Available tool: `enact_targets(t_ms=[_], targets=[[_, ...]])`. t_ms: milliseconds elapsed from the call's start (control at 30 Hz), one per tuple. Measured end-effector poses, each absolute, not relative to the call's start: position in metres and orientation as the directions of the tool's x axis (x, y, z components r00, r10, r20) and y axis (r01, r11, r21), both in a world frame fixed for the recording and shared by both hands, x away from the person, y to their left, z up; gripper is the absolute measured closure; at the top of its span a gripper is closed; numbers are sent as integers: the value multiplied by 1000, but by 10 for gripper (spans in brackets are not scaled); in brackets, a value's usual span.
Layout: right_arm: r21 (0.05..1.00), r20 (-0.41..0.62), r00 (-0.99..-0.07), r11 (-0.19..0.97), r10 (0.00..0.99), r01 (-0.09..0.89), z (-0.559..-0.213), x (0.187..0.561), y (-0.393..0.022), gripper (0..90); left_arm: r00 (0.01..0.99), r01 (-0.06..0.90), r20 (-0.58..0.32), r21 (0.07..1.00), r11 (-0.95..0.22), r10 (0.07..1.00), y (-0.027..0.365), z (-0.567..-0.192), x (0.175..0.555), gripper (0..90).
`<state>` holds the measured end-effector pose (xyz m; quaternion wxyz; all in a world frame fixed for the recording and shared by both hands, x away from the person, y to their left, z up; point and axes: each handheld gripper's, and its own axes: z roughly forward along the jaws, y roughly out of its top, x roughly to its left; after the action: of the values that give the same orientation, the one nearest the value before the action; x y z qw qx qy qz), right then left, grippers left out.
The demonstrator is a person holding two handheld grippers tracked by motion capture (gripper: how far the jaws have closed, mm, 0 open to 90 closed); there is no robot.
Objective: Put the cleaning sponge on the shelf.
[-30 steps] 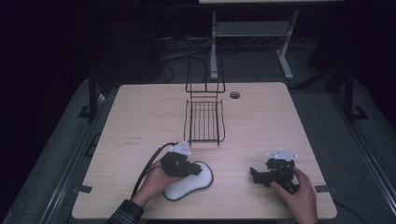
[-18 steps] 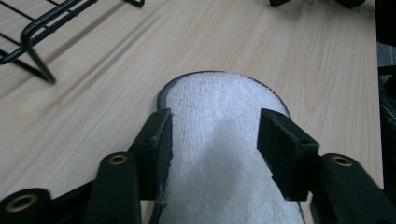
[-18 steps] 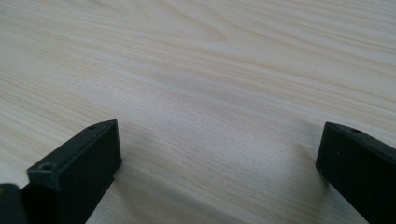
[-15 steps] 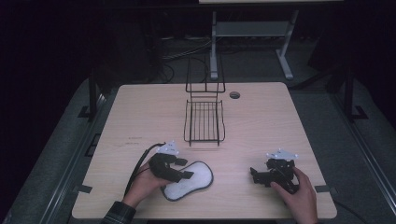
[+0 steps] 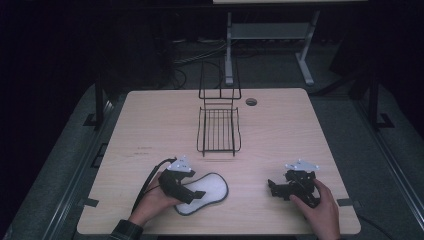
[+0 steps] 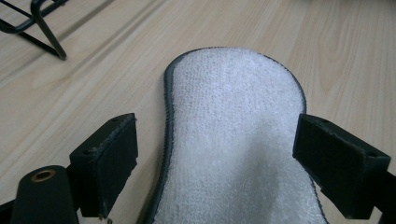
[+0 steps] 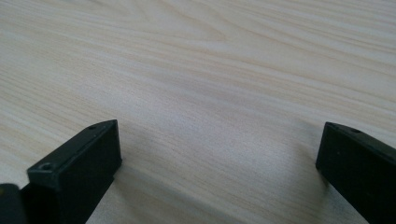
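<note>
A white fleecy insole (image 5: 209, 188) with a dark rim lies flat on the wooden table (image 5: 165, 125), near the front left. My left gripper (image 5: 191, 195) is low over its near end. Its jaws have just been opening and now stand wide. In the left gripper view the insole (image 6: 233, 116) runs between the pads (image 6: 109, 158) of the left gripper (image 6: 217, 135), which do not press on it. My right gripper (image 5: 273, 188) rests at the front right, open, pointing left. In its own view the right gripper (image 7: 219, 149) has bare wood between its jaws.
A black wire rack (image 5: 218, 130) stands at the table's middle, its tall back toward the far edge, and one corner of the rack (image 6: 42, 23) shows in the left gripper view. A round cable hole (image 5: 251, 102) lies right of it. A person's hand holds each gripper.
The left hand has drawn a little to the left and its jaws have spread apart over the insole, which stays flat on the table. The right hand has kept still.
</note>
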<state>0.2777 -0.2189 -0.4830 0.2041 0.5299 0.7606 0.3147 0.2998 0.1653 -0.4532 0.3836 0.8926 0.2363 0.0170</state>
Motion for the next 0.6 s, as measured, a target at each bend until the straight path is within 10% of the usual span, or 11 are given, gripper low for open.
enact_targets(t_ms=[600], targets=[[695,23,-355,240,935,677,-483,278,-219,0,888,419,-157,663,-620,432,161,-465,301,130]])
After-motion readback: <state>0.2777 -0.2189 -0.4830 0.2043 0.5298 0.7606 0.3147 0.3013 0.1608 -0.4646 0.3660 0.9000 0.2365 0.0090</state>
